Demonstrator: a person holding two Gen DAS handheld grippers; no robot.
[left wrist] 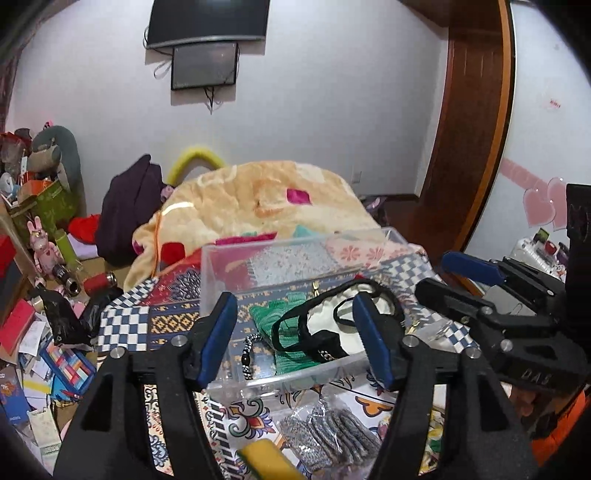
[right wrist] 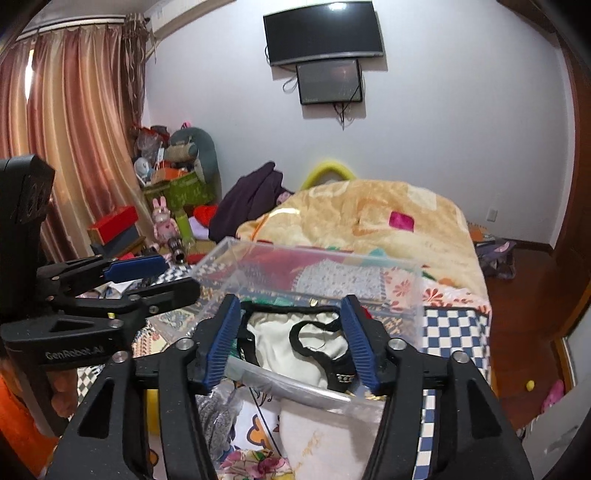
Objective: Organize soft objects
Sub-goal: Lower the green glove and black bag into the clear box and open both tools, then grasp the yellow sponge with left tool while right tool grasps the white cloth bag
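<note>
hovering: both claws are held over a clear box (left wrist: pixel 295 258) on the bed.
left claw (left wrist: pixel 293 341): spread, nothing pinched.
right claw (right wrist: pixel 291 341): spread, nothing pinched.
white bag (right wrist: pixel 291 343): seen lying inside the box, green cloth (left wrist: pixel 271 317) at its 9 o'clock.
grey cloth (left wrist: pixel 328 435): outside the box, at 6 o'clock.

cluttered home bedroom: bed with blanket (right wrist: pixel 369 218), curtains (right wrist: pixel 74 122), wall tv (right wrist: pixel 323 31), plush toys (right wrist: pixel 194 147), wooden door frame (left wrist: pixel 476 122).

A glossy clear plastic box (left wrist: pixel 295 254) holds a cream cloth pouch (right wrist: pixel 295 343) and ribbed green knit (left wrist: pixel 273 317); a plush fleece blanket (right wrist: pixel 369 218) lies behind, gripper pads (left wrist: pixel 219 336) ridged blue rubber
</note>
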